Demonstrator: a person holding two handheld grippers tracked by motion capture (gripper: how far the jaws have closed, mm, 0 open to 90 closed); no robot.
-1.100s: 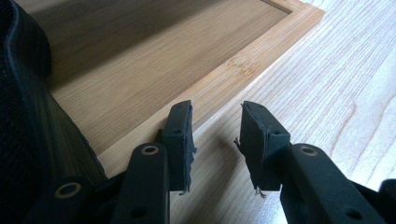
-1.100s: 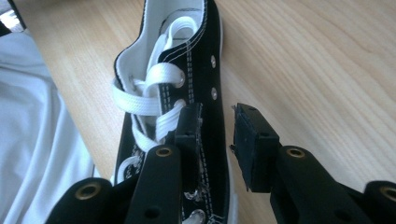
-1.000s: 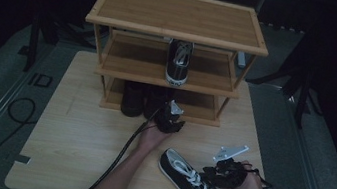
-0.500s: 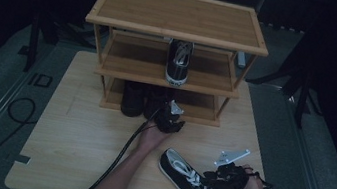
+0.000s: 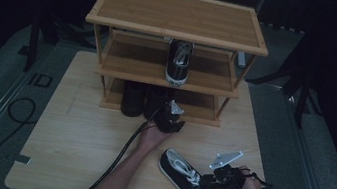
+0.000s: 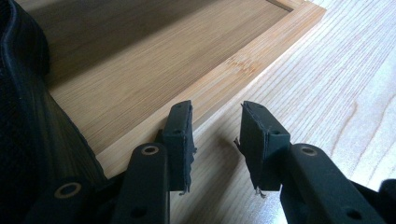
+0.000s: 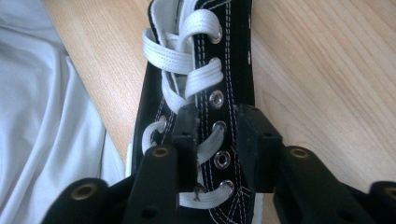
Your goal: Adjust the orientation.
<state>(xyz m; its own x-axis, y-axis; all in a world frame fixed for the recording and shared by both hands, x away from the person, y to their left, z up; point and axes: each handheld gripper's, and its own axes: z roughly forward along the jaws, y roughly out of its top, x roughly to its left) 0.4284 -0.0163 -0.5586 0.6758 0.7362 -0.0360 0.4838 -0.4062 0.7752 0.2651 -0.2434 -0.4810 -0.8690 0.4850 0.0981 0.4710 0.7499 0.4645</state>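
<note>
We see one sneaker [image 5: 179,62] already on the rack's [image 5: 175,32] middle shelf, its mate [image 5: 192,182] at lower right of the table [image 5: 75,131] with the right gripper [image 7: 215,135] clenched on its laced flap, left gripper [image 6: 215,135] released, empty, so shelving remains.

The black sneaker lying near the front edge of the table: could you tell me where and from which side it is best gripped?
Probably the laced upper of the black sneaker, taken from above. It lies flat on its sole, so the eyelet panels give two narrow faces to pinch. The right gripper is already there, one jaw on each side of an eyelet strip; a firm clamp is not clear.
</note>
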